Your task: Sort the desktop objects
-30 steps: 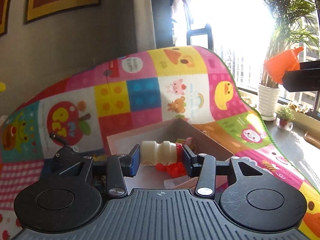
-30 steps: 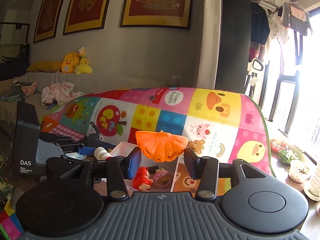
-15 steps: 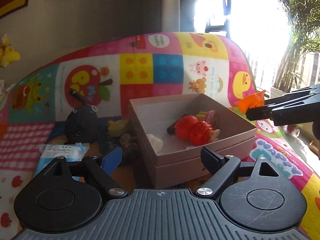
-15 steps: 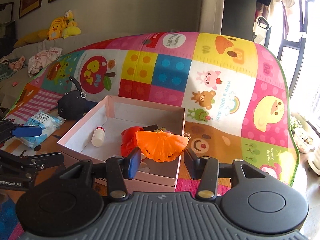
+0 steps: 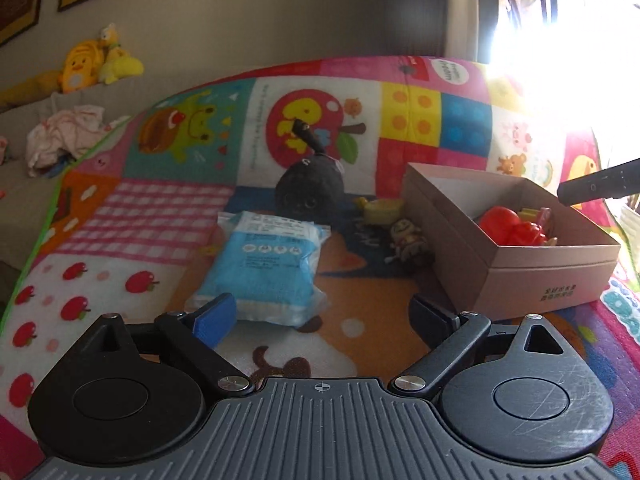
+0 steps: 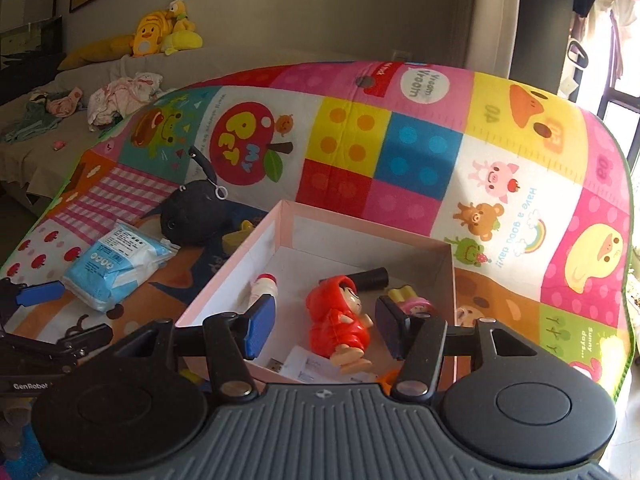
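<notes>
Both my claws hang released, jaws just widened, nothing between them: left claw [image 5: 322,316] over the crinkly blue packet [image 5: 262,266] near the quilted mat's [image 5: 132,216] front edge, right claw [image 6: 323,326] over the cardboard box [image 6: 448,258]. Inside the box lie a glossy red-hooded doll [image 6: 338,320], a small white bottle [image 6: 262,286] and a black cylinder [image 6: 372,278]. A round black pouch [image 5: 310,188] sits behind the packet.

Open pink box [image 6: 450,280] holds red-hooded doll [image 6: 338,320], small bottle [image 6: 262,286]
</notes>
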